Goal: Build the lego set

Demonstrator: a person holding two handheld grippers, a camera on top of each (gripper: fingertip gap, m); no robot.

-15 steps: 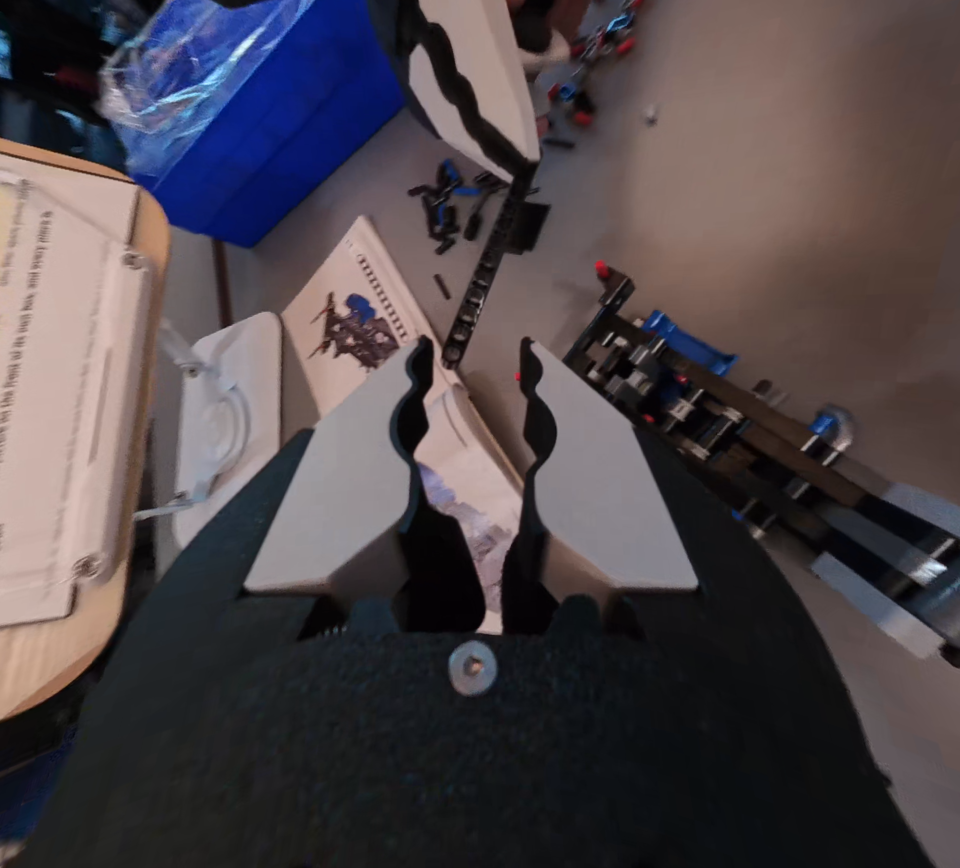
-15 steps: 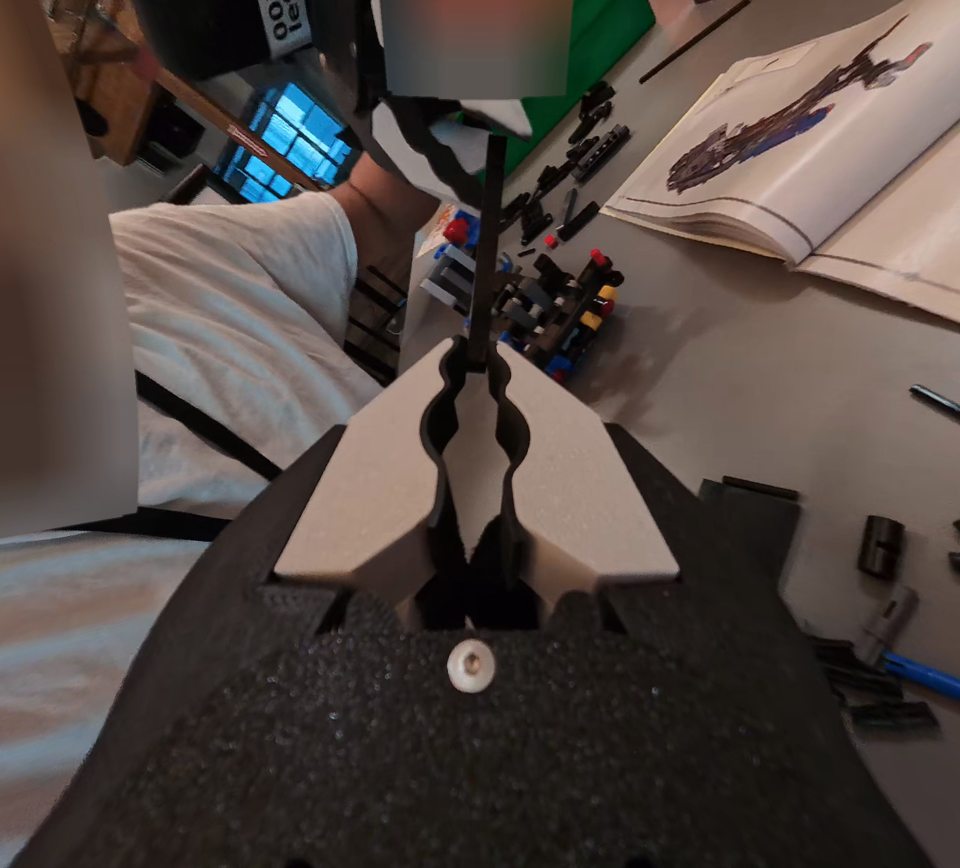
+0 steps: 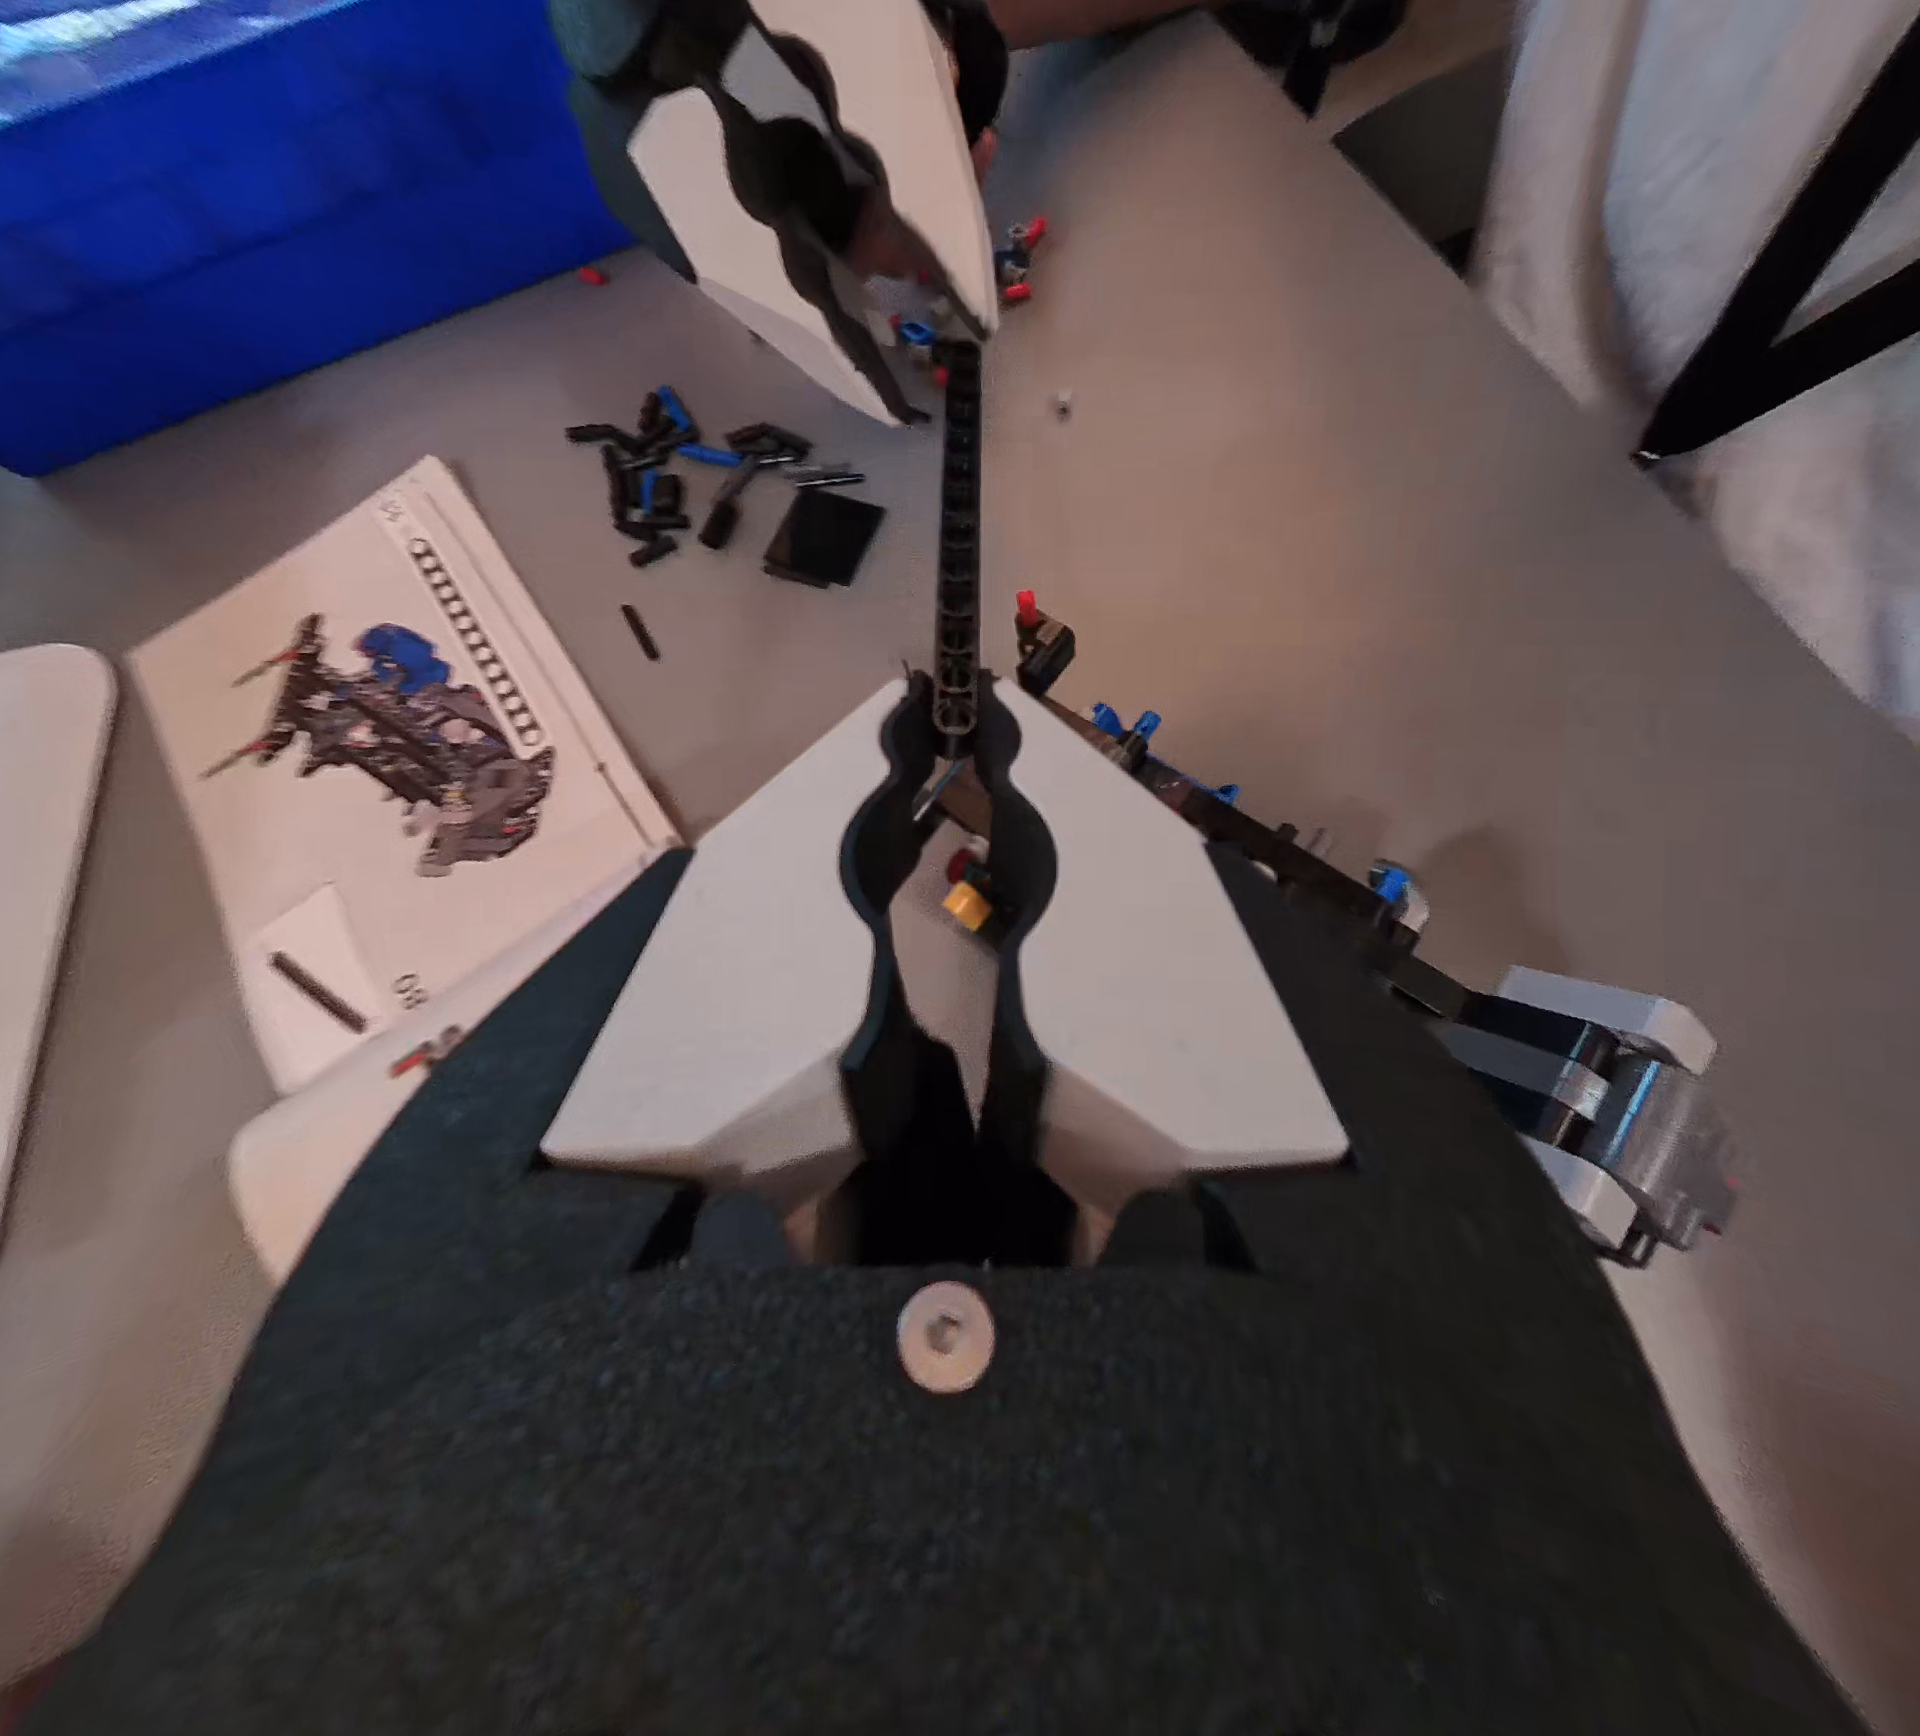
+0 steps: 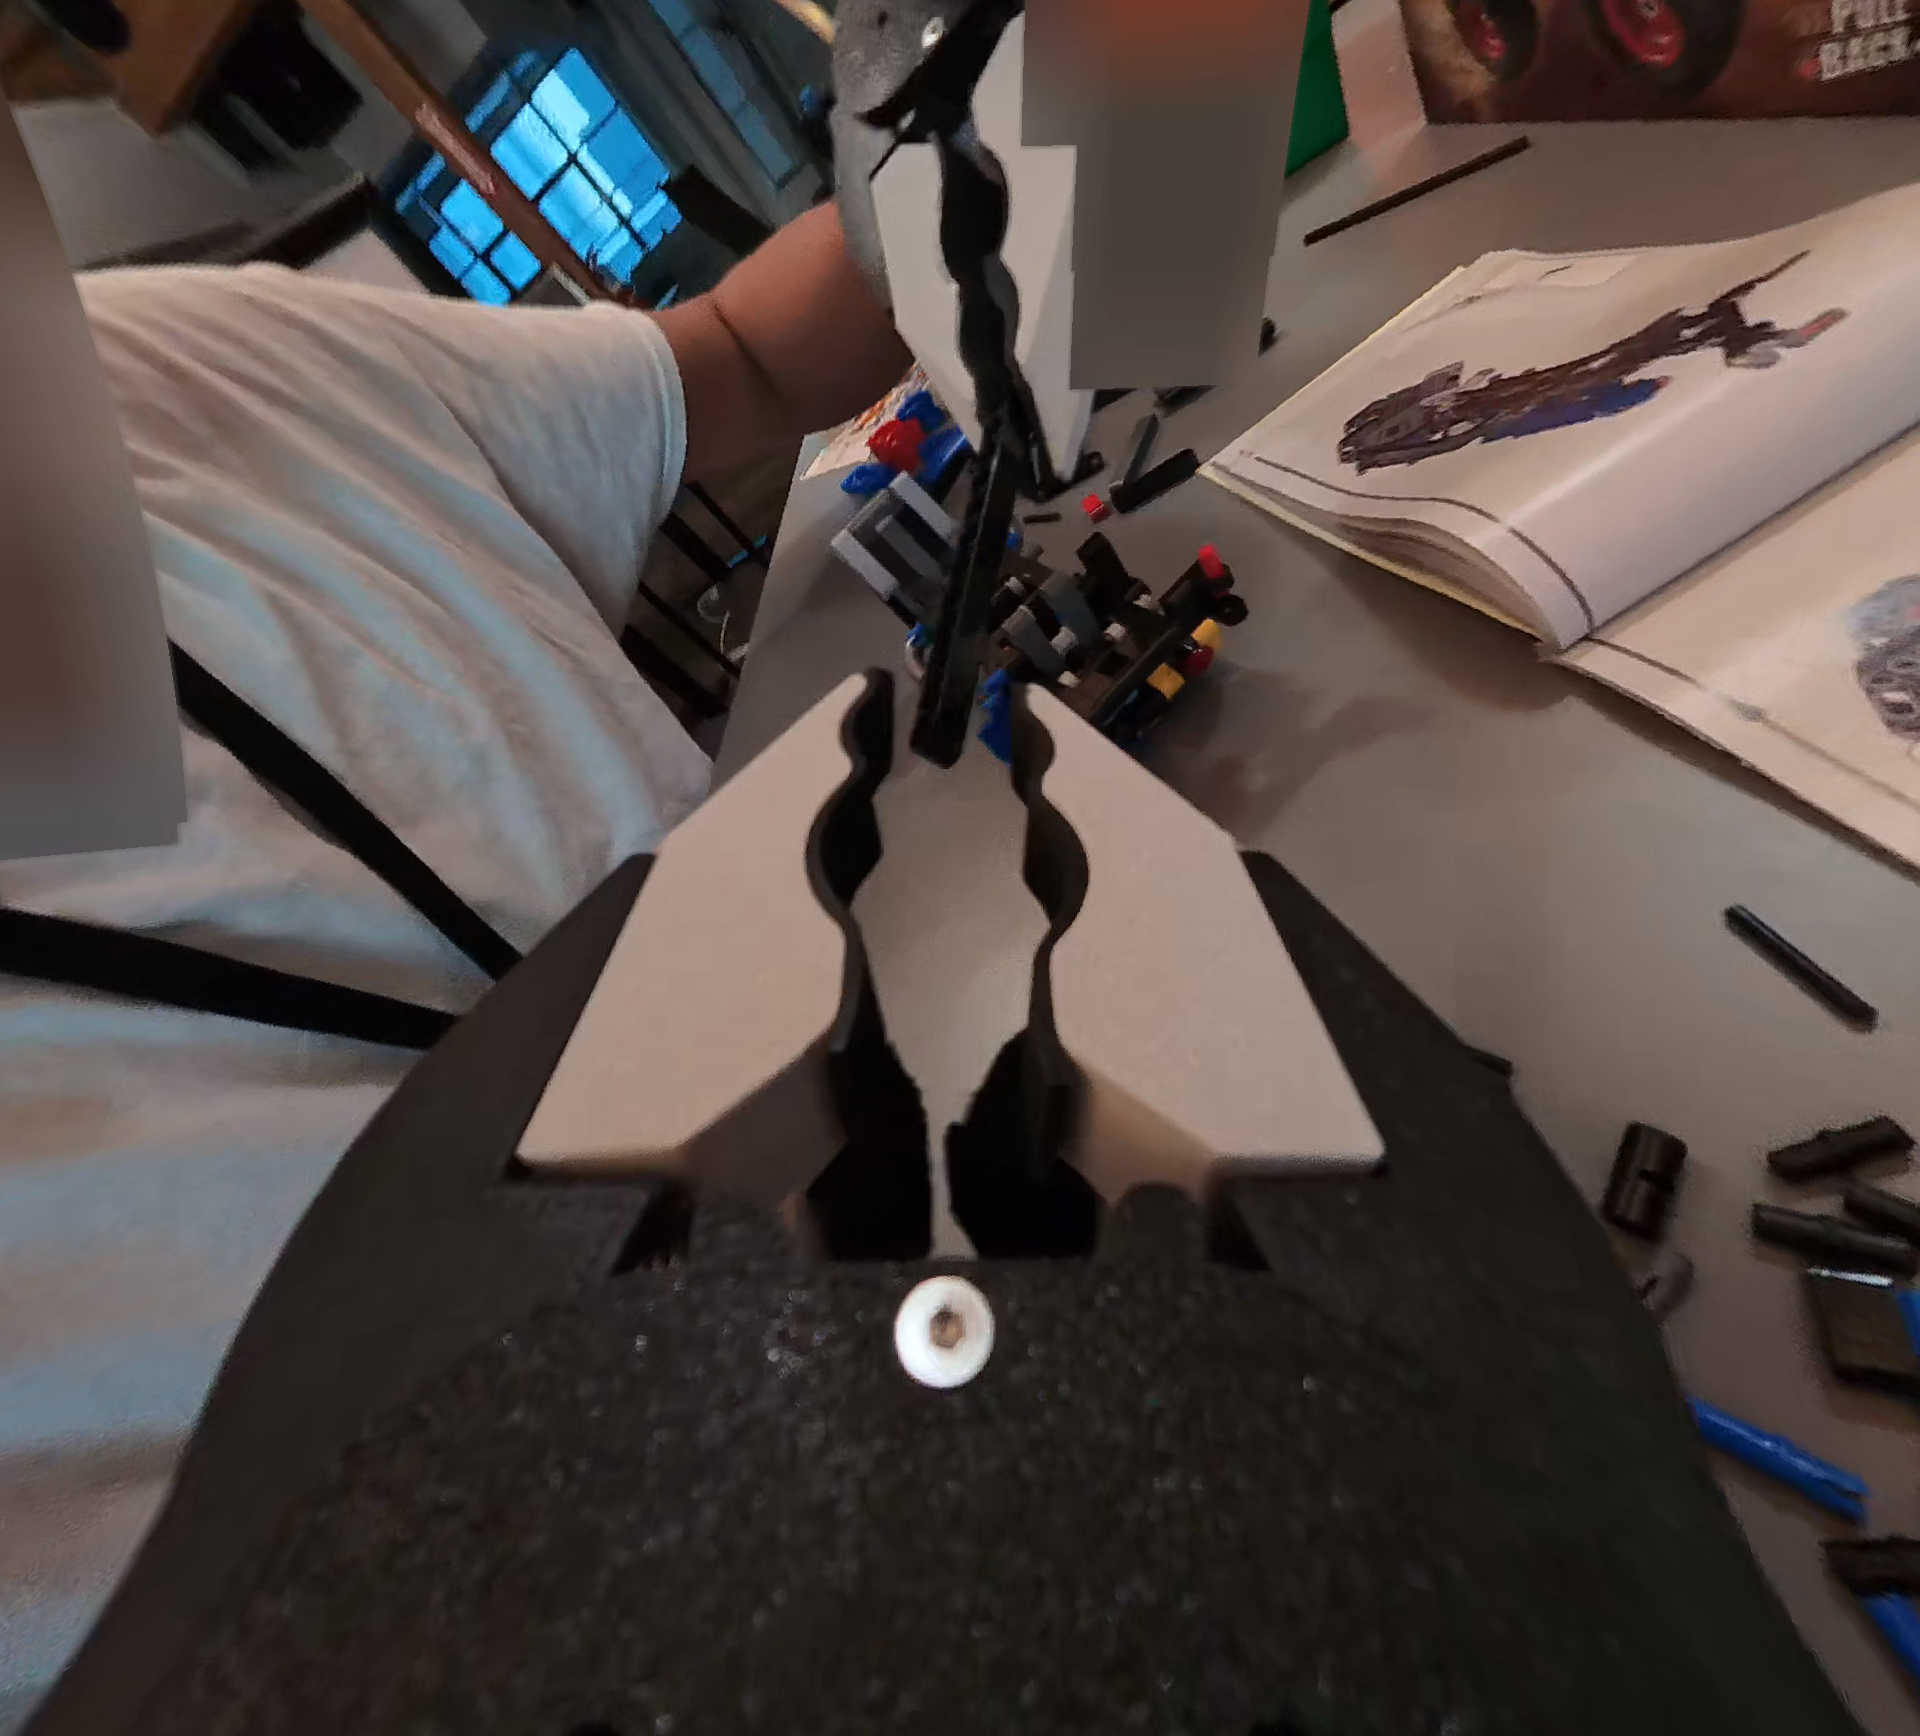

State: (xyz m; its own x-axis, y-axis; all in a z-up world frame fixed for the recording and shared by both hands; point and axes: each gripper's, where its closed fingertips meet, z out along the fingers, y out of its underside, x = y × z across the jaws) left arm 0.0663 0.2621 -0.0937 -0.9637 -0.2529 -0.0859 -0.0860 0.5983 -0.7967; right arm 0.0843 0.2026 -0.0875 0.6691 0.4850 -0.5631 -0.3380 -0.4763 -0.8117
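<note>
Black beam (image 3: 958, 533) has passed to the left hand-held gripper (image 3: 951, 699), now clamped on its end; right hand-held gripper (image 4: 951, 699) sits apart, beam tip btwn its fingertips.

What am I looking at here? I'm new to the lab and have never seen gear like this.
There is no robot arm. A person holds a two-finger gripper in each hand, and each gripper carries a camera that looks forward along its fingers. One picture comes from the left gripper, the other from the right gripper, so each view also shows the other gripper farther off.

The left gripper is shut on one end of a long black beam. The right gripper's jaws stand open around the other end and do not grip it.

On the grey table lie an open manual, a scatter of loose pieces and a half-built model. A blue bin stands on the table too.
</note>
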